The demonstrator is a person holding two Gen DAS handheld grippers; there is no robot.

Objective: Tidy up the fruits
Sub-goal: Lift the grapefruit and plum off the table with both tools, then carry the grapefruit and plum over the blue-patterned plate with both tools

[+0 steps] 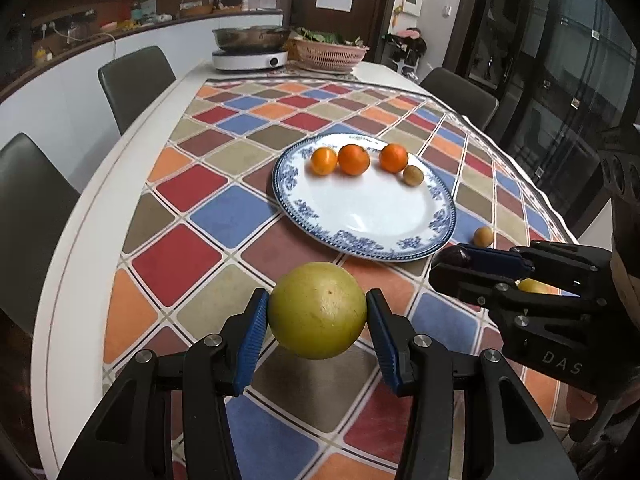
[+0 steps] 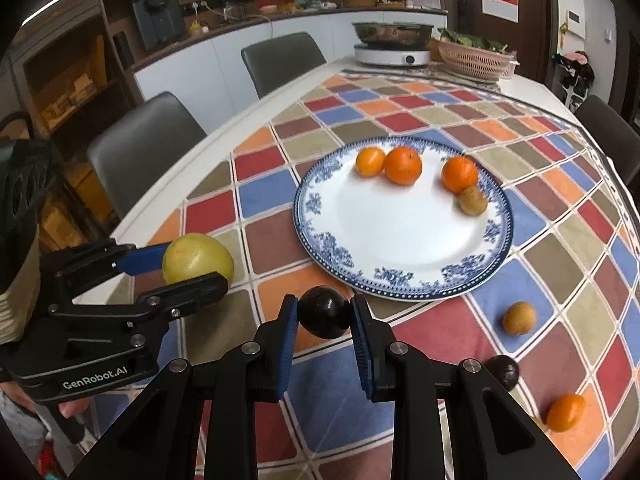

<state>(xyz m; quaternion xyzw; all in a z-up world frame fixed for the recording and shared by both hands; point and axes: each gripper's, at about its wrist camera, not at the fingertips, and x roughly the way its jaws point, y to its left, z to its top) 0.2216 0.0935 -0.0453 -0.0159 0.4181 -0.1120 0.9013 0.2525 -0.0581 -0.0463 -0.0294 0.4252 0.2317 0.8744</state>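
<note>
Now mid-carry: left gripper (image 1: 318,316) clamped on yellow-green fruit (image 1: 317,311), right gripper (image 2: 324,317) pinched tight on dark plum (image 2: 324,312), both lifted off tablecloth (image 2: 568,216) just short of plate (image 2: 496,264). Next, probably: forward over plate's bare centre, down, release clear of oranges (image 2: 403,165).

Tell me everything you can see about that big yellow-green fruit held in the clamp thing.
The yellow-green fruit is round, the largest fruit in view, with a dull, finely pitted, citrus-like skin and a few small brown specks. It looks whole and unpeeled. The left gripper holds it clear of the checkered tablecloth, its two blue ribbed pads pressing on opposite sides. Only those pads appear to touch it. It hangs in front of the blue-patterned plate, not over it, beside the right gripper.
</note>
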